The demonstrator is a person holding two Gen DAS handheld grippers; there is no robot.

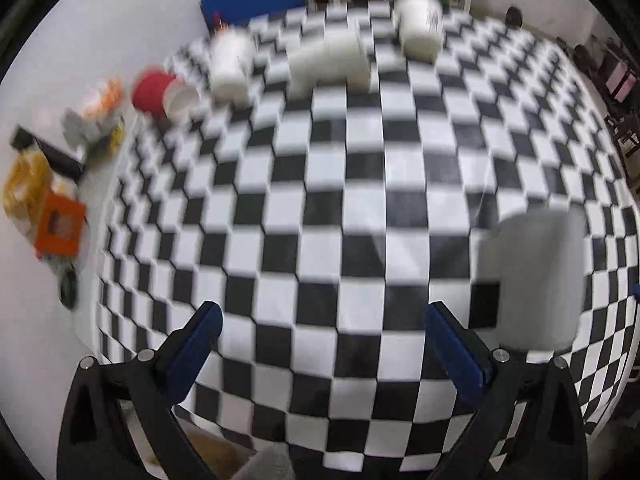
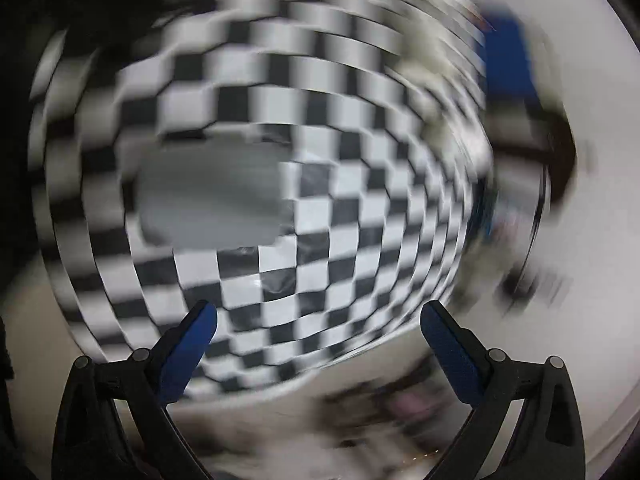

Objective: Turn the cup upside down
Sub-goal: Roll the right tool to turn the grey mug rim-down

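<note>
A pale grey cup (image 1: 532, 280) stands on the black-and-white checkered table (image 1: 320, 200), right of my left gripper (image 1: 324, 316), which is open and empty above the near part of the table. In the right wrist view, heavily blurred by motion, the same grey cup (image 2: 212, 196) shows left of centre, lying sideways in the image. My right gripper (image 2: 320, 316) is open and empty, some way short of the cup.
At the table's far side stand a white paper cup (image 1: 420, 24), a white pipe elbow (image 1: 332, 60), a white bottle (image 1: 230, 64) and a red-and-white cup on its side (image 1: 164, 94). Clutter and an orange box (image 1: 60, 224) lie at the left. A blue board (image 1: 256, 0) stands behind.
</note>
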